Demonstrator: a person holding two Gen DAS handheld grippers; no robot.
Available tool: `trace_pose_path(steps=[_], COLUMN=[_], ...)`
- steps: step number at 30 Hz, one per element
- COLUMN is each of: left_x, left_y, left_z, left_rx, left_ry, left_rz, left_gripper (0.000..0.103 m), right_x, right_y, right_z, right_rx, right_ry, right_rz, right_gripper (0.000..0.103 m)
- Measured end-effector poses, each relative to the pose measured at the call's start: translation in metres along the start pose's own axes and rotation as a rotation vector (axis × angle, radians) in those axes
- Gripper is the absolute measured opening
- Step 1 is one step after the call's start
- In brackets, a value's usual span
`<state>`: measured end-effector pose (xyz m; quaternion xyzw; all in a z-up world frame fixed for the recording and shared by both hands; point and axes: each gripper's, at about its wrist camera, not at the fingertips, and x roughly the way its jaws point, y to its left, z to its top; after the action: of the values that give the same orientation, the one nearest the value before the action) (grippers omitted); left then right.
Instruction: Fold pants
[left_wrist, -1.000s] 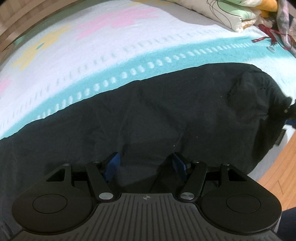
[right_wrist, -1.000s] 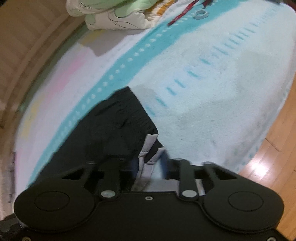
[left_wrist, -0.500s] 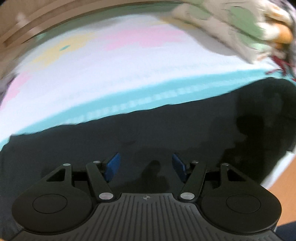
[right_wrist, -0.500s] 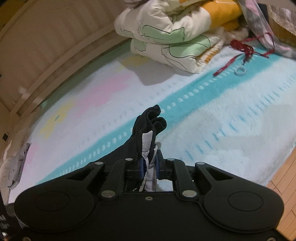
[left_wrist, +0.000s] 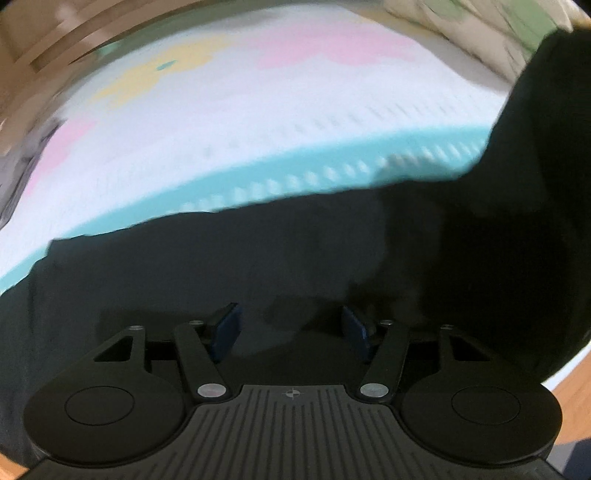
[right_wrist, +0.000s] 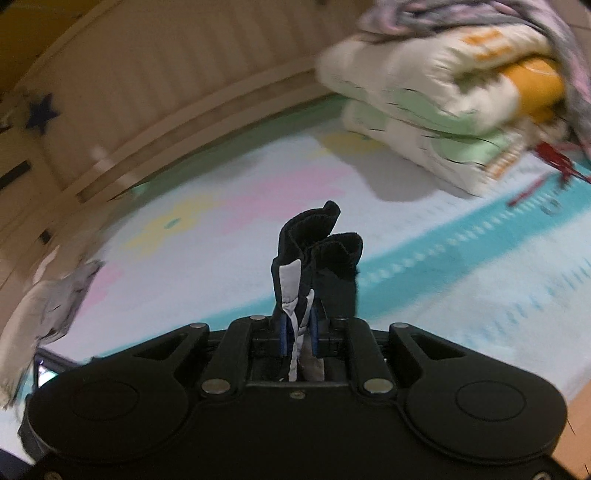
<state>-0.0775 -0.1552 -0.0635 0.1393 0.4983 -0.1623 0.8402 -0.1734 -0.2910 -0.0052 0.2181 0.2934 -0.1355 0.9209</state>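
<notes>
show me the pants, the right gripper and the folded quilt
pants (right_wrist: 317, 258): right wrist view, bunched black edge.
right gripper (right_wrist: 297, 332): right wrist view, between its fingertips.
folded quilt (right_wrist: 436, 110): right wrist view, cream upper fold.

The pants (left_wrist: 258, 266) were black, spread flat across the near part of the blanket (left_wrist: 258, 122), their far edge lying along the blanket's teal band. At the right side, one end rose off the blanket in a dark upright fold. In the right wrist view, a bunched end of the pants (right_wrist: 314, 254) stood upright above the blanket (right_wrist: 443, 295), showing a white-grey stripe.
</notes>
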Motion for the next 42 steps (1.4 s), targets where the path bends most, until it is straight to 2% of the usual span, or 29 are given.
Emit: trace_pose_path(steps=[4,7,11,17,23,30,32,34,35,37,39,42], left_x=[-0.019,-0.028,-0.026,-0.020,-0.025,-0.028,-0.029,-0.032,-0.034,-0.038,-0.042,-0.047], left_y=[0.063,0.115,0.174,0.231,0.251,0.245,0.243,0.242,0.242,0.241,0.238,0.229], left_z=[-0.001,-0.013,-0.039,-0.065,-0.070,-0.071,-0.071,-0.072,-0.072,-0.072,-0.070,-0.064], left_rx=[-0.136,-0.226,-0.321,-0.431,-0.485,-0.460,-0.447,-0.443,-0.446,-0.449,-0.445,-0.422], left_ry=[-0.042,-0.059,-0.030,0.022,0.009,-0.041,-0.052,-0.064,-0.073,-0.096,-0.126,-0.164], left_rz=[0.065,0.153,0.235,0.284,0.287,0.271,0.261,0.244,0.232,0.212,0.199,0.196], left_gripper=[0.058,0.058,0.058,0.058,0.058,0.058,0.058,0.058,0.058,0.058,0.058,0.058], right_x=[0.004,0.015,0.036,0.072,0.094,0.103,0.107,0.107,0.104,0.096,0.086,0.082], right_y=[0.041,0.075,0.123,0.189,0.240,0.266,0.268,0.267,0.265,0.257,0.244,0.221], right_z=[-0.003,-0.010,-0.032,-0.081,-0.134,-0.169,-0.174,-0.175,-0.173,-0.164,-0.152,-0.130], right_rx=[-0.067,-0.131,-0.229,-0.375,-0.545,-0.644,-0.643,-0.643,-0.639,-0.609,-0.560,-0.464], right_ry=[0.006,0.026,0.078,0.188,0.264,0.307,0.332,0.325,0.312,0.298,0.280,0.247], right_rz=[0.073,0.127,0.200,0.275,0.307,0.336,0.360,0.383,0.383,0.400,0.427,0.420], right_gripper=[0.020,0.020,0.020,0.020,0.019,0.020,0.031,0.037,0.048,0.056,0.057,0.059])
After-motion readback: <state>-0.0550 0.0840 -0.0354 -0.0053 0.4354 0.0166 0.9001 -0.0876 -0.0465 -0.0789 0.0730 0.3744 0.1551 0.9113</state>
